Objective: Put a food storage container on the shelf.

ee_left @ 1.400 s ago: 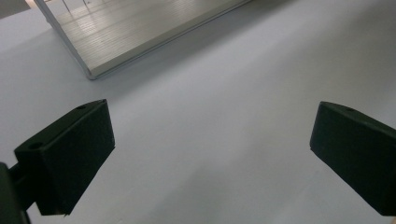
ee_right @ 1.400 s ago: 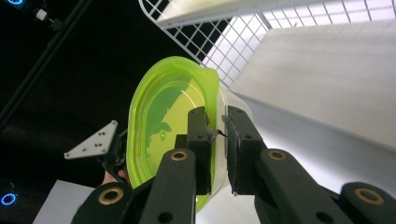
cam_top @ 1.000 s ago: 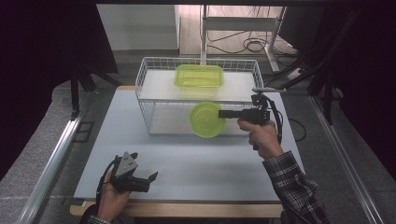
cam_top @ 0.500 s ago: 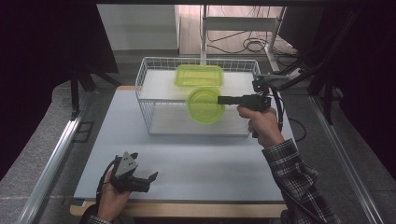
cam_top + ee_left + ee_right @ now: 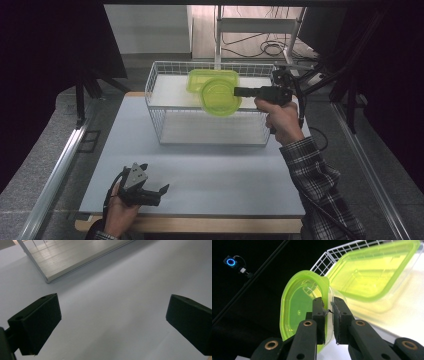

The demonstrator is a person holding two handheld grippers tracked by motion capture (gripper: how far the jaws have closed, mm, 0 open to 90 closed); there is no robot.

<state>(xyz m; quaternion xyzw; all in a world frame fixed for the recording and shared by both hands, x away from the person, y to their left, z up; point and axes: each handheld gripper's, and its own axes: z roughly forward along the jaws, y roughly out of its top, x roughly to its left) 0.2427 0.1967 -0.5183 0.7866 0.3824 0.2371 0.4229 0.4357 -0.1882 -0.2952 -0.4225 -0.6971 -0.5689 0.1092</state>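
Round green container held over the wire basket

The right gripper pinches the rim of the round green container, holding it above the wire basket, beside the rectangular green container inside. It looks light, thin and slick, likely to flex, so the lipped rim seems the best hold. The forearm reaches forward, gripper level. The left gripper rests on the table, jaws wide apart, empty.
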